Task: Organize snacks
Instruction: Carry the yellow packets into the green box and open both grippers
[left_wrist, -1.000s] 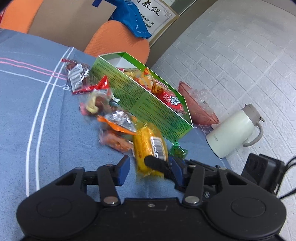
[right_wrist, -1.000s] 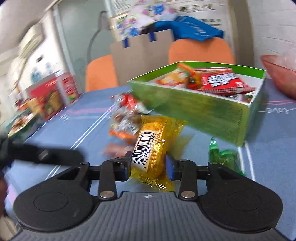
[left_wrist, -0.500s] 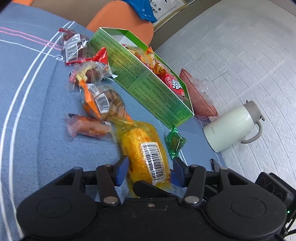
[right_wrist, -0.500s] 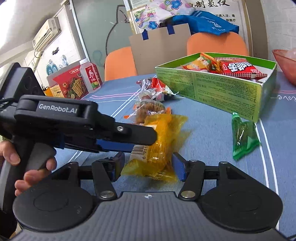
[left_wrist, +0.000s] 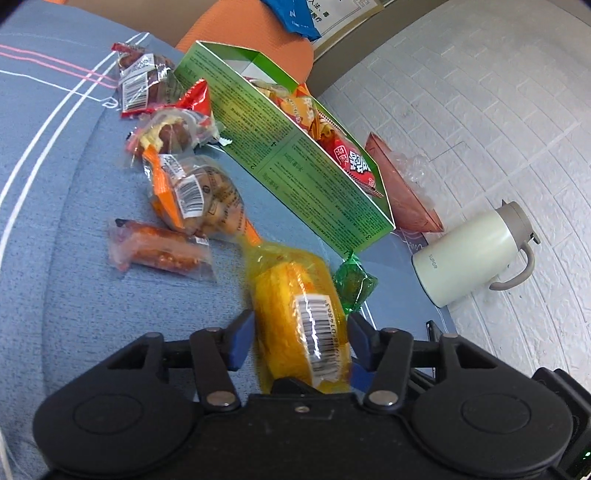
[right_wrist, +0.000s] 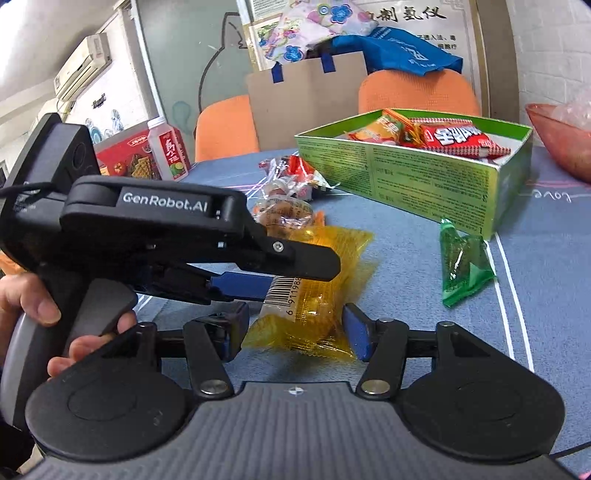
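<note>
Two grippers are converging on one snack, a yellow packet with barcode label (left_wrist: 295, 295). It's lying on the blue tablecloth (left_wrist: 74, 295), lower centre of both views.

- Left gripper (left_wrist: 301, 332): jaws have just been opening and are sitting at medium width. The packet is lying between the pads, which are just beside its sides with no squeeze showing. In the right wrist view it's reaching in from the left edge, one finger lying over the packet's barcode end. A hand (right_wrist: 33, 302) is gripping its handle.
- Right gripper (right_wrist: 295, 328): jaws have just been closing but are standing fairly wide. The packet's crimped tail is sitting between the pads, and I can't see either pad pressing on it.

The green cardboard box (left_wrist: 295, 162) is running diagonally through upper centre of the left wrist view, with a red packet (left_wrist: 354, 166) and orange ones already inside. A green sachet (right_wrist: 465, 269) is lying just beside the box's near corner, right of the yellow packet. More loose snacks are trailing up the left side of the box: a clear-and-orange pack (left_wrist: 199, 195), a flat orange pack (left_wrist: 159, 251), and red-wrapped ones further up. A pink bowl (left_wrist: 406, 199) and a white jug (left_wrist: 476, 254) are sitting at the right.
</note>
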